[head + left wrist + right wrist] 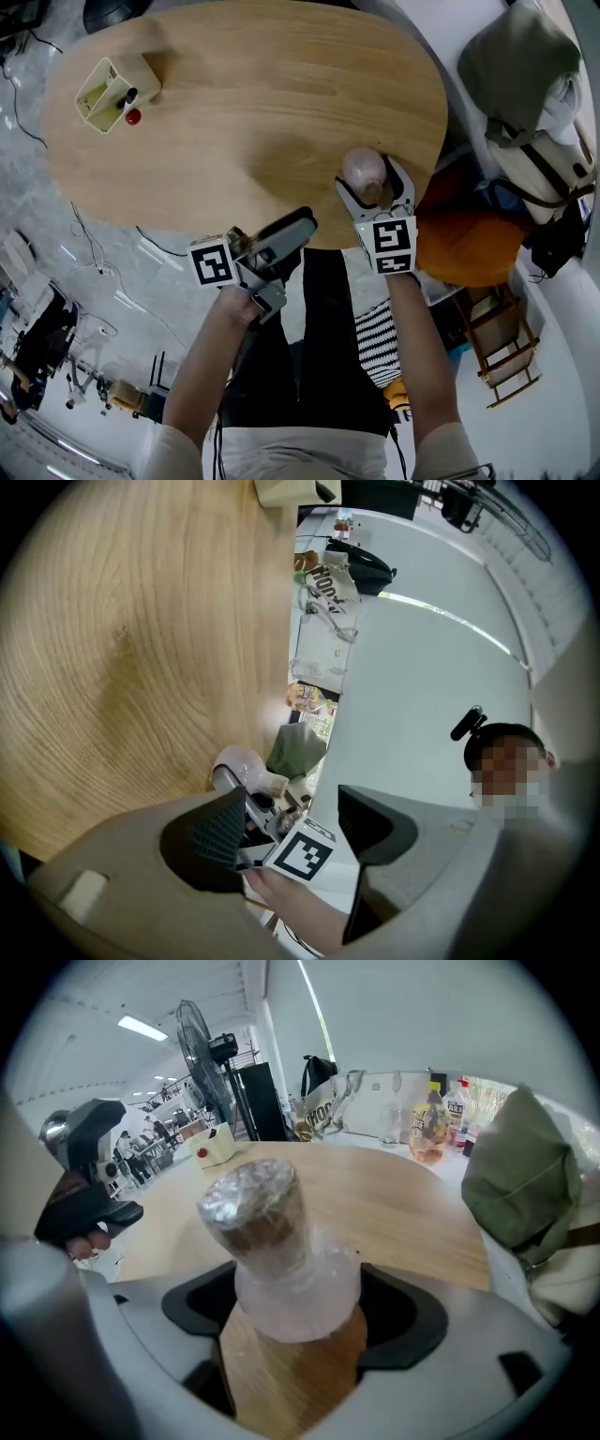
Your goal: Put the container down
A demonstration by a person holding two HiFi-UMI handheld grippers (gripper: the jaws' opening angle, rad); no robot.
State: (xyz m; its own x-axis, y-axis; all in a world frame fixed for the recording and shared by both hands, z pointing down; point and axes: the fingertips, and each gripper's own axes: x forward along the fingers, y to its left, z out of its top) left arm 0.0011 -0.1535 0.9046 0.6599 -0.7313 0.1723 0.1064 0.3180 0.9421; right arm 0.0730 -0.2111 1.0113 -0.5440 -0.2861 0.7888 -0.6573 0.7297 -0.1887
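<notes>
The container (362, 169) is a pinkish, plastic-wrapped pot with a crinkled film top. It stands upright at the near right edge of the wooden table (253, 94). My right gripper (375, 187) is shut on the container, one jaw against each side of its base. In the right gripper view the container (267, 1232) fills the space between the pads of the right gripper (295, 1321). My left gripper (298, 234) hangs off the table's near edge, above the person's lap, open and empty. In the left gripper view the jaws of the left gripper (291, 827) frame the container (239, 766) and the right gripper's marker cube.
A pale yellow box (112, 92) with a red ball beside it sits at the table's far left. An olive bag (520, 61) and an orange item (469, 244) lie right of the table. A standing fan (202, 1035) and bottles (429, 1129) stand beyond the far edge.
</notes>
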